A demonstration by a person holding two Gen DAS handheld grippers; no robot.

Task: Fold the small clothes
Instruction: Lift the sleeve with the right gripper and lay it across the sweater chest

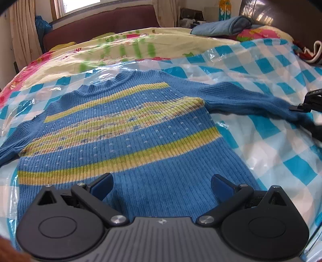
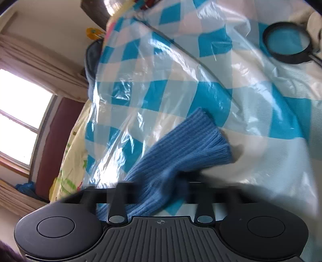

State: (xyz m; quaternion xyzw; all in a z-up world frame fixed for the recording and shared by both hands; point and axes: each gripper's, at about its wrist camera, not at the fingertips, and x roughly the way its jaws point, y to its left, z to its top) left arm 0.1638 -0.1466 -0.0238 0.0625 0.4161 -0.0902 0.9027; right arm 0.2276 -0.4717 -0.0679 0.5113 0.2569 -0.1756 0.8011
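A clear plastic sheet [image 1: 251, 66] covers the blue-and-white checked bedcover [image 1: 281, 141]. A folded blue cloth [image 1: 219, 25] lies near the headboard [image 1: 281, 18]. A magnifying glass [image 2: 287, 42] rests on the bed.

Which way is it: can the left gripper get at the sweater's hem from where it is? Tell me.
Probably yes. The left gripper hovers open right over the sweater, its lower part lying flat between the fingers, nothing on top of it.

home bedroom: bed [image 1: 181, 46], headboard [image 1: 100, 26], curtained window [image 1: 80, 6]
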